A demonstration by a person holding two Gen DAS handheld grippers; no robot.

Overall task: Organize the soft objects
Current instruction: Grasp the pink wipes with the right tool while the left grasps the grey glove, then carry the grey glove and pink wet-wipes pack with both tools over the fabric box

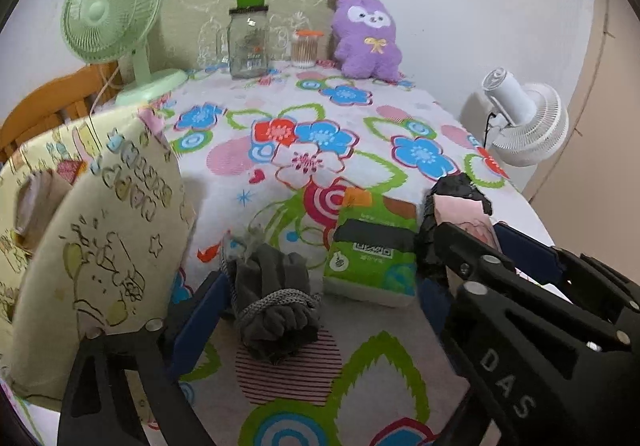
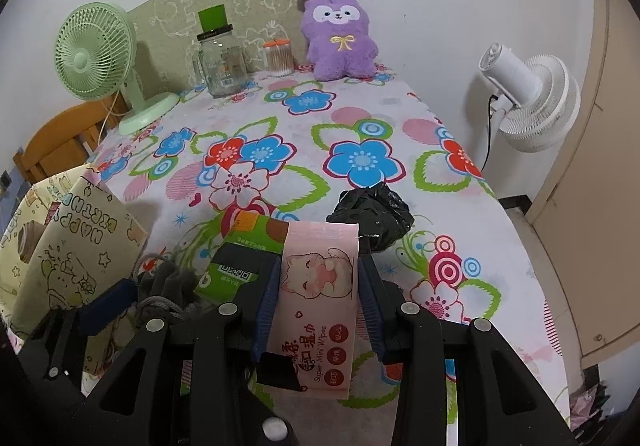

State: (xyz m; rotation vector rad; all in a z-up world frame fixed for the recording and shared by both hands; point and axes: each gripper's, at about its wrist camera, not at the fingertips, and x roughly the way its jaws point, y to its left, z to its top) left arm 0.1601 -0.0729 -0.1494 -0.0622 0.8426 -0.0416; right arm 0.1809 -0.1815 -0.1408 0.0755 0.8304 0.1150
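My right gripper [image 2: 318, 278] is shut on a pink pack of mini wipes [image 2: 320, 302] and holds it over the near part of the flowered table; the pack also shows in the left wrist view [image 1: 464, 213]. My left gripper [image 1: 320, 286] is open around a grey bundle of cloth tied with cord [image 1: 276, 306], which lies on the table between its blue fingers. A green tissue pack [image 1: 374, 258] lies between the two grippers. A crumpled black plastic bag [image 2: 372, 215] lies just beyond the wipes. A purple plush toy [image 2: 338, 37] sits at the table's far edge.
A cream "Happy Birthday" gift bag [image 1: 100, 242] stands at the near left, close to my left gripper. A green fan [image 1: 112, 9], a glass jar [image 1: 248, 41] and a cotton-swab jar [image 1: 306, 47] stand at the back. A white fan [image 2: 528, 97] stands off the table's right edge.
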